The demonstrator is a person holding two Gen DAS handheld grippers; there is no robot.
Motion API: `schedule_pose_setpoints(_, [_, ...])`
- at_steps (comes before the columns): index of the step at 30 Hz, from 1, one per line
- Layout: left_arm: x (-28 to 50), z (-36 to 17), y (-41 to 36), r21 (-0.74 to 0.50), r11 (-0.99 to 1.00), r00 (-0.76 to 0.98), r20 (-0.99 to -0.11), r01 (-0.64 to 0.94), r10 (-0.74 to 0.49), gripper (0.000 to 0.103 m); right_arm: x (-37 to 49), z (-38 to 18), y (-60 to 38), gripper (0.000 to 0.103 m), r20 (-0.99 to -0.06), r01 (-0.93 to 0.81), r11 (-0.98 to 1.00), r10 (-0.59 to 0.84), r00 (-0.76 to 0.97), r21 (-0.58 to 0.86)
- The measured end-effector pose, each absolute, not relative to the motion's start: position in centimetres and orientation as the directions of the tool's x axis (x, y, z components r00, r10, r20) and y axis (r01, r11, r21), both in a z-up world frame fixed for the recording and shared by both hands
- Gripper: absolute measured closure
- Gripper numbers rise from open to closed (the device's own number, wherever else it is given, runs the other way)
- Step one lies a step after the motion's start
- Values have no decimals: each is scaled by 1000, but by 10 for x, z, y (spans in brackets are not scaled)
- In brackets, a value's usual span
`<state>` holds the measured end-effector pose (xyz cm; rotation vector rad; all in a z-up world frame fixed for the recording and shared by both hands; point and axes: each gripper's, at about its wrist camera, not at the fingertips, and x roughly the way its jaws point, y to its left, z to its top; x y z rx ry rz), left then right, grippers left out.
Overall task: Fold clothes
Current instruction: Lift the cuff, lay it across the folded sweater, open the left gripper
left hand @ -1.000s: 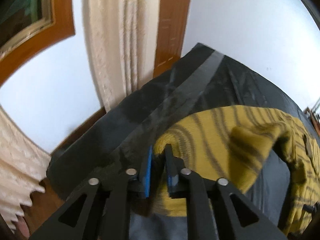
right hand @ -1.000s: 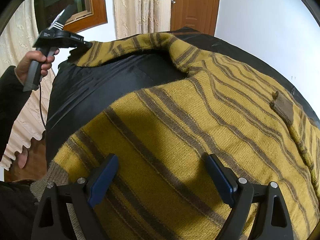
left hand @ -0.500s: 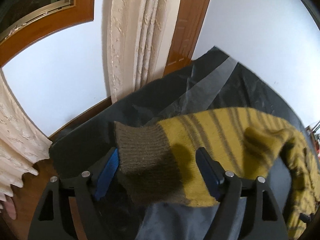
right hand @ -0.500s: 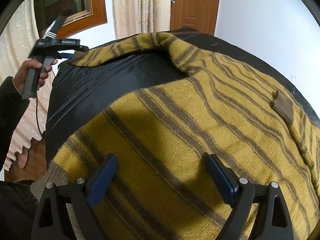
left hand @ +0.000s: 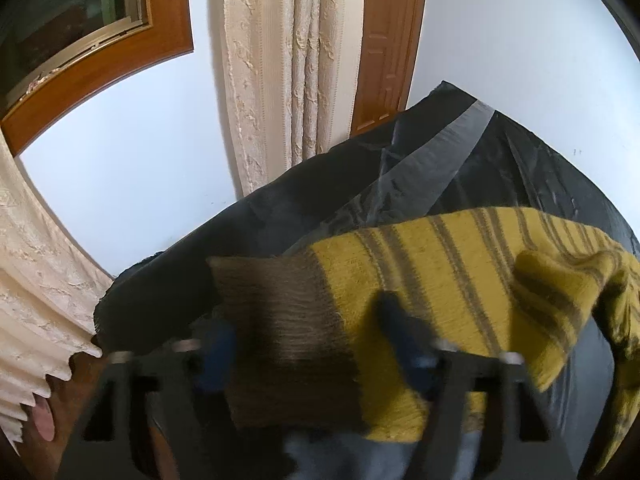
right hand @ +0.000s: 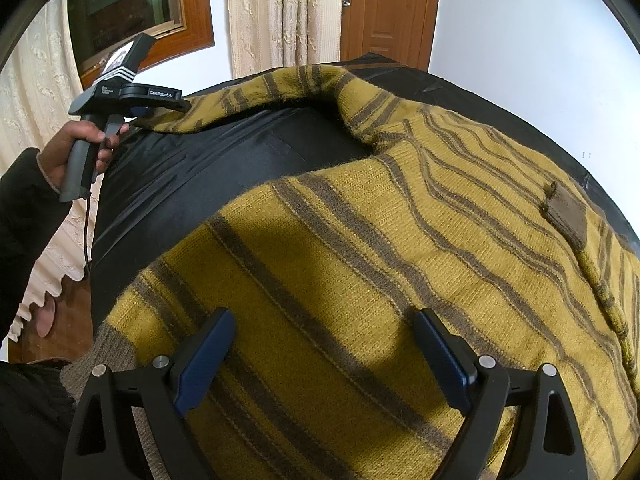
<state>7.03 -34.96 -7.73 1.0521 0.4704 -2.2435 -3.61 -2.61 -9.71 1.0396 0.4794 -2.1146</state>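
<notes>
Sweater (right hand: 400, 280) under right gripper (right hand: 324, 356), cuff (left hand: 280, 320) between left gripper (left hand: 312, 344) fingers.

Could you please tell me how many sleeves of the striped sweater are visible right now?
1: the sleeve stretches across the black cover toward the far left corner, its brown cuff lying between the open left tool fingers. The other sleeve may be hidden.

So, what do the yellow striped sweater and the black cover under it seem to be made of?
Sweater: likely wool or acrylic knit, matte and fuzzy, with visible stitch rows and a ribbed brown cuff. Black cover: probably plastic sheeting or coated fabric, glossy, with shiny creases.
</notes>
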Motion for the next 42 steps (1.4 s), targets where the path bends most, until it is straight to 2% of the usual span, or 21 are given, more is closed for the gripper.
schedule_pose_setpoints(1, [70,-74,-350,-71,-749,-506,-779,659,-371,71,-36,-97,-26,10,-796,741,-671,-441,-415,-15])
schedule_pose_setpoints(2, [70,-70,-351,-84,-747,-514,-775,660,-367,76,-36,-97,-26,10,-796,741,-671,-441,-415,-15])
schedule_pose_setpoints(5, [70,-60,-353,-122,-739,-537,-766,662,-355,81,-37,-96,-23,10,-789,735,-678,-448,-420,-7])
schedule_pose_setpoints(13, [66,-20,-354,-221,-732,-618,-714,644,-329,82,-40,-91,-14,10,-770,714,-700,-466,-436,19])
schedule_pose_setpoints(23, [30,54,-311,-290,-811,-752,-609,508,-252,82,-44,-81,11,10,-731,668,-739,-506,-457,94])
schedule_pose_setpoints(32, [-26,109,-194,-288,-927,-839,-542,240,-49,82,-34,-63,68,10,-668,567,-812,-499,-552,138])
schedule_pose_setpoints(42, [-98,122,-46,-279,-960,-806,-560,-32,190,82,-35,-59,139,10,-636,413,-889,-438,-635,199])
